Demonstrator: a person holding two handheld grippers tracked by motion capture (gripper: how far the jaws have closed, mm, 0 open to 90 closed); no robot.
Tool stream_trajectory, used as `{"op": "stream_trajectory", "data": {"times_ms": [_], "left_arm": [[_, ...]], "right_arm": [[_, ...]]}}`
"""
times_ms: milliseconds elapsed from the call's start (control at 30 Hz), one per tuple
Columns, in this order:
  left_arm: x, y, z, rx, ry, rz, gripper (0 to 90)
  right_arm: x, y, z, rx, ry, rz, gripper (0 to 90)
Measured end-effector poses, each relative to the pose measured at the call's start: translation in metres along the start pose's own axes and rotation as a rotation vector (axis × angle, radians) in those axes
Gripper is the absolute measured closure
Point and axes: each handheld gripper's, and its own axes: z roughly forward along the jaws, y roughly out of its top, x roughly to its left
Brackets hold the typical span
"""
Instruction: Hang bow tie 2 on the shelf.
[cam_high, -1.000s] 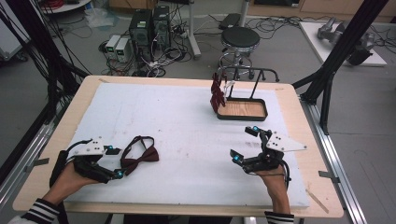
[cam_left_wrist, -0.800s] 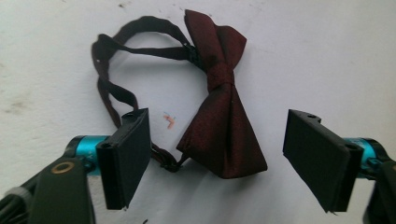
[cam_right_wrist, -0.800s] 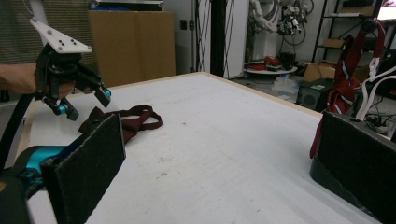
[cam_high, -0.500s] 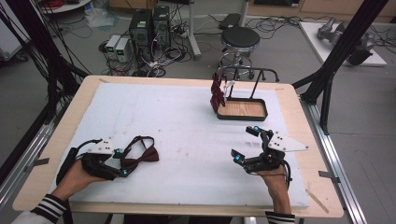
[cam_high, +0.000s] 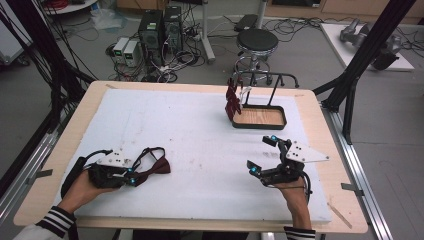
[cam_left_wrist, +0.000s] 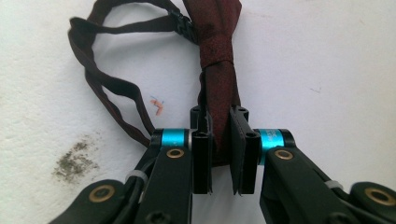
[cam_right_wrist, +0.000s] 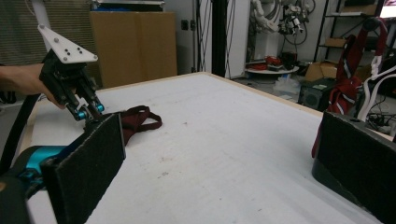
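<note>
Left gripper (cam_high: 131, 176) clamping down on the dark red bow tie (cam_high: 152, 168) at the near-left of the white table pad (cam_high: 190, 135).

Its jaws have just been closing and now pinch one wing of the tie, cloth squeezed between the pads. To do this bit well I'd lift slow and straight so the loose strap (cam_left_wrist: 107, 84) trails free and doesn't snag (it loops off to one side of the knot (cam_left_wrist: 215, 49)). The right gripper (cam_high: 264, 155) sits wide open, holding nothing, near the right edge, short of the rack with a wooden tray (cam_high: 260, 117). The left gripper view gives you the actual pinch and a grey smudge (cam_left_wrist: 74, 158) on the pad, which the high view is too far off to show; the high view gives the whole layout.
</note>
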Motion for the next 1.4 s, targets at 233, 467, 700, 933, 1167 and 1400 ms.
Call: {"op": "stream_trajectory", "data": {"times_ms": [233, 467, 700, 933, 1167, 1400], "left_arm": [[-0.001, 0.001, -0.003, -0.039, 0.004, 0.014, 81.1], [-0.003, 0.010, -0.006, -0.106, 0.009, 0.043, 81.2], [-0.005, 0.025, -0.009, -0.184, 0.009, 0.065, 81.3], [-0.006, 0.038, -0.009, -0.258, -0.002, 0.077, 81.3], [-0.007, 0.048, -0.006, -0.315, -0.042, 0.080, 81.3], [-0.010, 0.063, 0.004, -0.357, -0.101, 0.099, 81.2]], "right_arm": [[0.001, 0.000, 0.001, 0.007, -0.002, -0.001, 0.6], [0.002, 0.000, 0.003, 0.006, 0.013, -0.008, 0.6], [0.003, 0.000, 0.005, -0.013, 0.034, 0.015, 0.6], [0.006, 0.009, 0.009, 0.003, 0.061, 0.006, 0.6], [0.009, 0.018, 0.017, 0.037, 0.107, 0.014, 0.6], [0.012, 0.025, 0.027, 0.075, 0.166, 0.025, 1.4]]}}
